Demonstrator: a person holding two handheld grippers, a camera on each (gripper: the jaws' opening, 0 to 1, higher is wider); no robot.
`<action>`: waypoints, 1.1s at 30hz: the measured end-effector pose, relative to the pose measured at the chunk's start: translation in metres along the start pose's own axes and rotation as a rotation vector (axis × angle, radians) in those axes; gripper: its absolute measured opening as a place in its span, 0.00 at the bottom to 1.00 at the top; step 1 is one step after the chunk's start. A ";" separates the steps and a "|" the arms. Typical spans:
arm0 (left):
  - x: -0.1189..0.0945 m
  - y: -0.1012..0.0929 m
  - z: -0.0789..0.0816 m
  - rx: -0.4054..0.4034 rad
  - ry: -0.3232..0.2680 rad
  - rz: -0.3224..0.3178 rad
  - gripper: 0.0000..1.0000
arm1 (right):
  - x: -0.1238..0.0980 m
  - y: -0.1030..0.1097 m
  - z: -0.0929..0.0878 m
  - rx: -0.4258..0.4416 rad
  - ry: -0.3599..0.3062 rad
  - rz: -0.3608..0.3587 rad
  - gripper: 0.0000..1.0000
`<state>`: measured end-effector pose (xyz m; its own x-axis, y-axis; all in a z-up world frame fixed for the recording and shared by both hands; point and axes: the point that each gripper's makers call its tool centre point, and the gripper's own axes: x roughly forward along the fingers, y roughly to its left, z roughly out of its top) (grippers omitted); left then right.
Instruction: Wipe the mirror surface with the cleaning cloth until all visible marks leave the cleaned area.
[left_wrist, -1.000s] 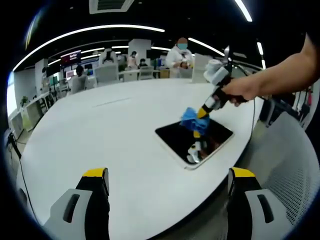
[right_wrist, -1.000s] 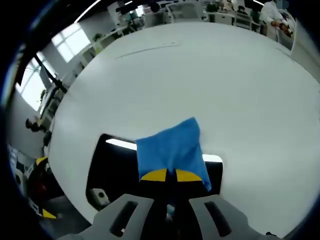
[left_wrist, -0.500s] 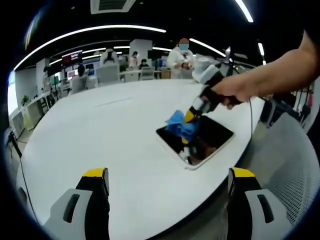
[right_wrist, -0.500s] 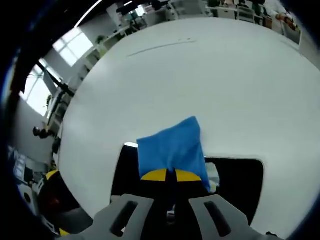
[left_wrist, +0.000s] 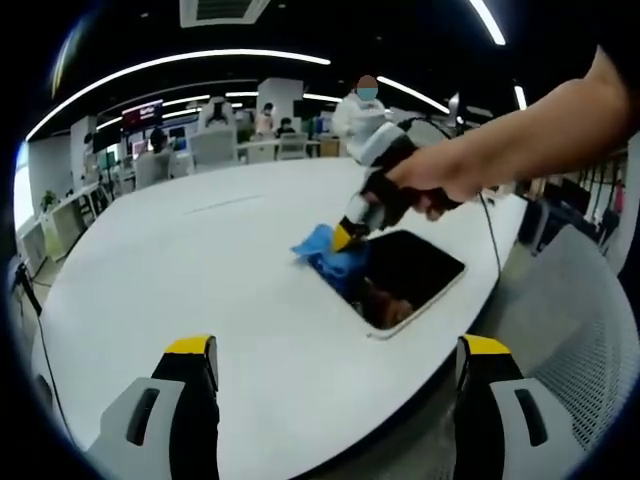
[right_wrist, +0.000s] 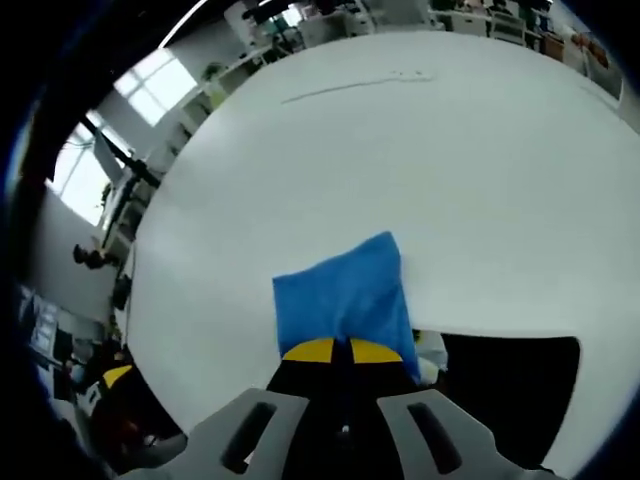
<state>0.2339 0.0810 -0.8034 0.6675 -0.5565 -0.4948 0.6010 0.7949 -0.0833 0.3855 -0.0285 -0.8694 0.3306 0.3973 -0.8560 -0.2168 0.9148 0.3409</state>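
Observation:
A dark rectangular mirror (left_wrist: 405, 280) lies flat on the white table (left_wrist: 200, 260) near its right edge. My right gripper (left_wrist: 345, 240), held by a person's hand (left_wrist: 430, 185), is shut on a blue cleaning cloth (left_wrist: 325, 255) and presses it over the mirror's far left corner. In the right gripper view the blue cloth (right_wrist: 345, 300) hangs ahead of the shut yellow-tipped right gripper (right_wrist: 342, 350), half on the white table (right_wrist: 400, 160), with the mirror (right_wrist: 510, 385) dark at the lower right. My left gripper (left_wrist: 338, 375) stands open over the table's near edge, nothing between its jaws.
The table's curved edge (left_wrist: 440, 390) runs just past the mirror, with a mesh chair (left_wrist: 580, 340) beyond it. Several people (left_wrist: 360, 105) and desks stand in the far background. Broad bare tabletop lies left of the mirror.
The right gripper has slid the cloth leftward across the mirror, from its middle to the far left corner and partly onto the table. The left gripper has held still.

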 end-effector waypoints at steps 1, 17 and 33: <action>0.000 0.000 0.000 0.001 0.002 -0.001 0.99 | 0.001 0.001 0.001 -0.001 0.006 0.002 0.00; 0.001 -0.003 -0.002 0.008 0.012 -0.008 0.99 | 0.002 0.006 0.002 0.089 0.022 0.046 0.00; -0.001 0.002 0.001 -0.004 -0.005 0.014 0.99 | 0.002 0.009 0.002 0.285 -0.078 0.102 0.00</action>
<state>0.2352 0.0828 -0.8027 0.6783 -0.5463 -0.4914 0.5894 0.8038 -0.0801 0.3858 -0.0190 -0.8672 0.3924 0.4820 -0.7834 0.0106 0.8492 0.5279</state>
